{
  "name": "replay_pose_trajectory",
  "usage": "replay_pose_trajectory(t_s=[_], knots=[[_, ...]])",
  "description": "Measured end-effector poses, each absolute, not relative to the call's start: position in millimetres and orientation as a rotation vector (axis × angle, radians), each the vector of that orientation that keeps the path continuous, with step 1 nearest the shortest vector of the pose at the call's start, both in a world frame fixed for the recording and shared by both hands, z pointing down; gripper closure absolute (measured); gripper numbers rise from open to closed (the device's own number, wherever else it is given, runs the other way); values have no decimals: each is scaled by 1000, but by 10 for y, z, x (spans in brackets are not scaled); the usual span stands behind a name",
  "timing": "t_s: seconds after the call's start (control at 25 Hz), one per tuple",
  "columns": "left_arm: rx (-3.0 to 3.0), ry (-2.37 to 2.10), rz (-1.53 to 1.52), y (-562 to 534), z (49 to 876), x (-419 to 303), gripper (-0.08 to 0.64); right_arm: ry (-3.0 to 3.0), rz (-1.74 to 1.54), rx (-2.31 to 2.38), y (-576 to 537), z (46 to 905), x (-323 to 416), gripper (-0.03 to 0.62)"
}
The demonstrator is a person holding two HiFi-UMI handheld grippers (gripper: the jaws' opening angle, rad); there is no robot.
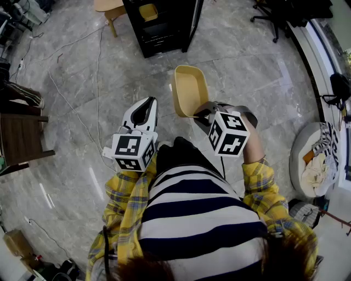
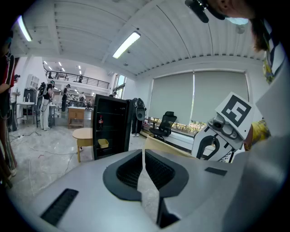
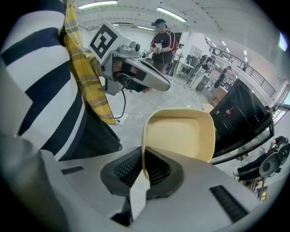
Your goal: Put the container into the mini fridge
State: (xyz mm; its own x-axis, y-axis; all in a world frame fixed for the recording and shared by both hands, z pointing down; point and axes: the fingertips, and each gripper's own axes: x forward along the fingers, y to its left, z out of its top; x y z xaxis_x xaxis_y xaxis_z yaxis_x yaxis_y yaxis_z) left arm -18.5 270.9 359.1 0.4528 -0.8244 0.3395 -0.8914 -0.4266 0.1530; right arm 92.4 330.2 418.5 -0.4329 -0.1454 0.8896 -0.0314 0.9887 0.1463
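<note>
Right gripper (image 1: 197, 113): clenched on the near rim of the container (image 1: 190, 88); in the right gripper view the pale wall runs straight down between the two pads.
Left gripper (image 1: 144, 111): pressed closed on nothing, only a thin slit between its pads, and held low on your left, level with the other one.
Where the container is: in the air in front of you, over bare floor and tipped up on its edge, with its hollow turned up toward your head.
Long axis: it runs away from you, out from the jaws toward the mini fridge (image 1: 159, 27).
Which way to go: the fridge lies straight ahead and a little to your left, well apart from the container, with open floor between.
Fridge front: it faces you with the shelves showing, so it looks open. A small yellow box (image 1: 148, 12) already sits on one shelf.
Beside it: a wooden stool (image 1: 109, 8) stands just left of the fridge.
Nearer hand: the right one already carries the load, so the carry is its job.
What the move turns on: you probably need to level the container before it goes onto a shelf, leading with its far end.
</note>
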Motion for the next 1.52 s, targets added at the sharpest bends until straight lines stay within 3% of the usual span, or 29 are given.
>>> replay_pose_trajectory(t_s=[0.72,1.52], knots=[[2354,-1457,307,2776,3753,-4,531,-2001,-95,158,3288,4324,1185,560],[2302,-1492,296,1584,3907,-313,531,-1944,-85,101,2207,4450,1088,560]])
